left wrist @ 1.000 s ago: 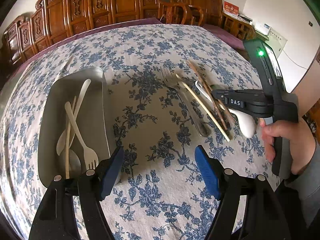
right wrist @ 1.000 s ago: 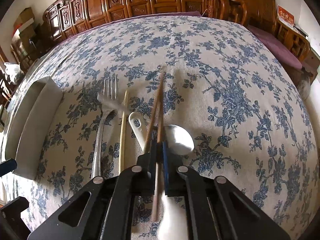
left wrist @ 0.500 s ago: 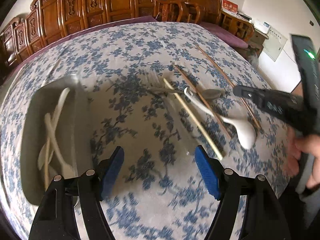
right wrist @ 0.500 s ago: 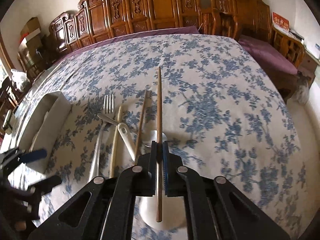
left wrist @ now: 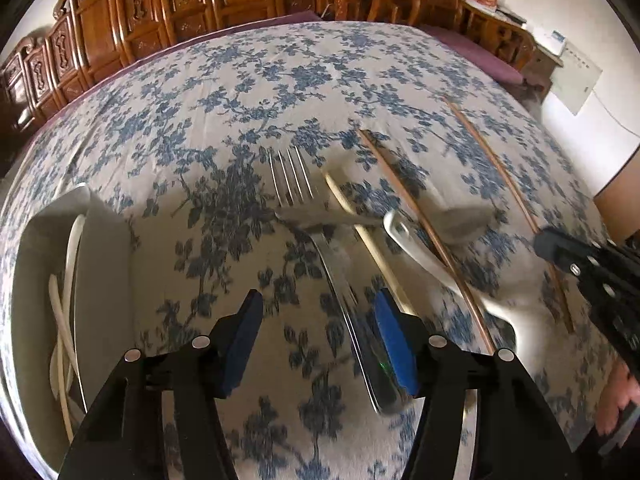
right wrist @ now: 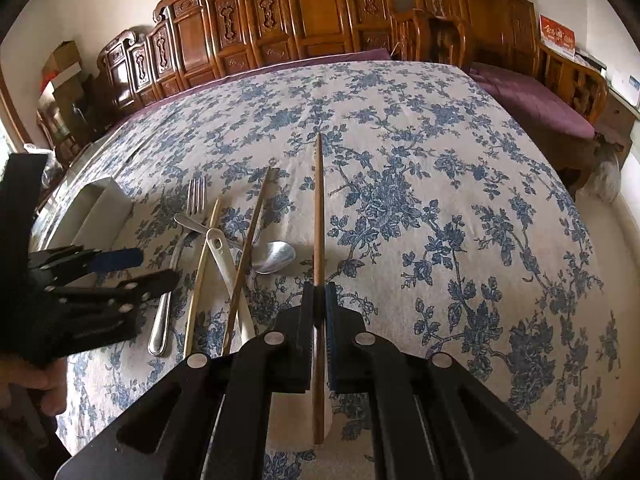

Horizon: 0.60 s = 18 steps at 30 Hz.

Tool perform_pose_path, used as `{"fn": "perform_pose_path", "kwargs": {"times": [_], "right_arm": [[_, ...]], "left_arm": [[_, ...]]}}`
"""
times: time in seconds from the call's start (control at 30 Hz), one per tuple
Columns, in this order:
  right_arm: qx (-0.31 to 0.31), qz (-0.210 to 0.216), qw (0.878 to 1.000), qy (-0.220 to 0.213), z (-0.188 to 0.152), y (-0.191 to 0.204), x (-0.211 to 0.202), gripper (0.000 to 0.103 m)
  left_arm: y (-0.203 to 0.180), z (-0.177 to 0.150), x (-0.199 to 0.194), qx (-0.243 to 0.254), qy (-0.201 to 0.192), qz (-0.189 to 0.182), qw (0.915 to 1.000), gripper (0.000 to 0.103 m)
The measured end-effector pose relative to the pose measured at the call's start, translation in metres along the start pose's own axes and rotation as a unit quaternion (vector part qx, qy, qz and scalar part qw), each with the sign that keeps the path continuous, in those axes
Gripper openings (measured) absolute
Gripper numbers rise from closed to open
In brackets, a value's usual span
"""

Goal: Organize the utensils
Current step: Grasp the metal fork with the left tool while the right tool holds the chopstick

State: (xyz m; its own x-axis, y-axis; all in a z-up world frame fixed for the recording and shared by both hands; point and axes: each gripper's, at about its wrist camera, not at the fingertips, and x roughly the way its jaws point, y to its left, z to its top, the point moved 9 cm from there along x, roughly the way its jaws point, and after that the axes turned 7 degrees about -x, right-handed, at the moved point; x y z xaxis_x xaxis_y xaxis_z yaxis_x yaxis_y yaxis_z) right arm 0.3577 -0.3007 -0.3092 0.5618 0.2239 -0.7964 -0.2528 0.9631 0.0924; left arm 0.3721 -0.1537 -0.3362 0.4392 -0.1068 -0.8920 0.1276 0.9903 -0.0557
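My left gripper (left wrist: pixel 320 334) hangs over the handle of a metal fork (left wrist: pixel 320 240) lying on the flowered cloth. Its jaws are closing; the handle runs between the blue pads, close to the right one, and the left pad stands clear of it. My right gripper (right wrist: pixel 319 300) is shut on a brown chopstick (right wrist: pixel 318 208), held above the cloth and pointing away. Beside the fork lie a pale chopstick (left wrist: pixel 360 224), a second brown chopstick (left wrist: pixel 412 208), a white spoon (left wrist: pixel 424 256) and a metal spoon (left wrist: pixel 460 218). The right wrist view shows the left gripper (right wrist: pixel 140 269) over the fork (right wrist: pixel 176 256).
A grey tray (left wrist: pixel 104 264) sits at the left, holding several white utensils (left wrist: pixel 64 320). Carved wooden chairs (right wrist: pixel 320 12) line the far edge of the table. A hand (left wrist: pixel 620 400) shows at the right edge.
My left gripper swung right, away from the tray, came down over the fork handle, and its jaws narrowed. My right gripper lifted the brown chopstick off the pile and drew it to the right.
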Motion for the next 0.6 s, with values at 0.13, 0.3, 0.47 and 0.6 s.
{"fn": "perform_pose_path", "kwargs": {"times": [0.13, 0.3, 0.47, 0.6], "right_arm": [[0.004, 0.006, 1.0, -0.003, 0.0, 0.0, -0.001, 0.007], [0.011, 0.011, 1.0, -0.004, 0.0, 0.0, -0.002, 0.007], [0.004, 0.015, 1.0, -0.003, -0.001, 0.005, -0.001, 0.007], [0.003, 0.02, 1.0, -0.005, 0.0, 0.01, -0.002, 0.007]], "left_arm": [[0.0, 0.012, 0.008, -0.001, 0.005, 0.021, 0.9998, 0.055], [0.004, 0.02, 0.018, -0.017, 0.017, 0.026, 0.9994, 0.05], [0.011, 0.025, 0.017, -0.028, 0.014, 0.027, 0.9991, 0.008], [0.022, 0.027, 0.008, -0.031, 0.011, 0.034, 0.9989, 0.006]]}}
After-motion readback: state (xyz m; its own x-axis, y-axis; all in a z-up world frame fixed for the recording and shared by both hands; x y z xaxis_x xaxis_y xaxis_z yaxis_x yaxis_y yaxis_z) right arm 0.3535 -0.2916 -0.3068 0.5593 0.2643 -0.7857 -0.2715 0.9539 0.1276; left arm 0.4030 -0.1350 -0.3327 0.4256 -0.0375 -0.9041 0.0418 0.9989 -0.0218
